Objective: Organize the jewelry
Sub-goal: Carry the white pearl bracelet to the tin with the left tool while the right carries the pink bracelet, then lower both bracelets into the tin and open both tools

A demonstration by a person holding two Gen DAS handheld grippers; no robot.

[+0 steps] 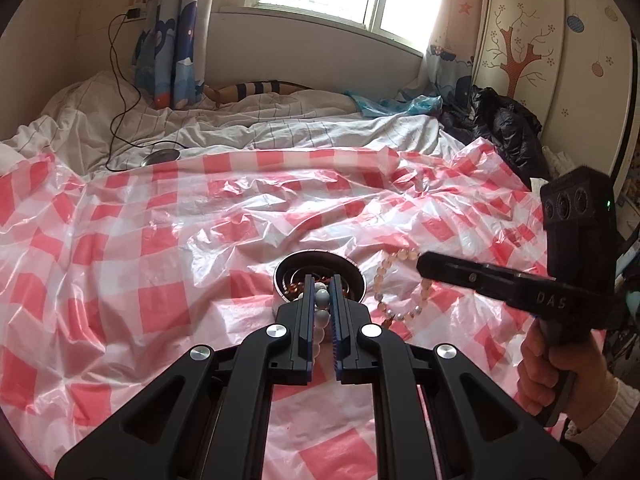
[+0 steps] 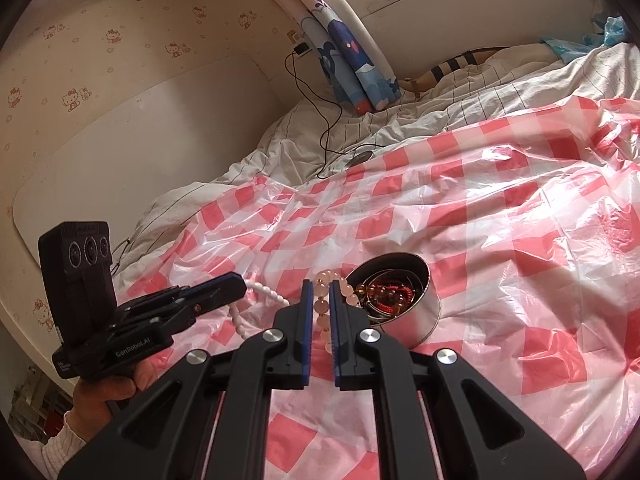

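My left gripper (image 1: 322,286) is shut on a white bead bracelet (image 1: 320,312), held just in front of a round metal tin (image 1: 320,270) with red and amber beads inside. My right gripper (image 2: 321,292) is shut on a pale pink bead bracelet (image 2: 320,308), held right beside the tin (image 2: 416,304) at its left. In the left wrist view the pink bracelet (image 1: 384,276) hangs from the right gripper (image 1: 424,266). In the right wrist view the white bracelet (image 2: 264,292) hangs from the left gripper (image 2: 236,286).
A crinkled red-and-white checked plastic sheet (image 1: 160,240) covers the bed. A white duvet (image 1: 240,128), a black cable (image 1: 116,120) and a round metal lid (image 1: 162,157) lie behind. A black jacket (image 1: 504,128) sits at the far right by the wardrobe.
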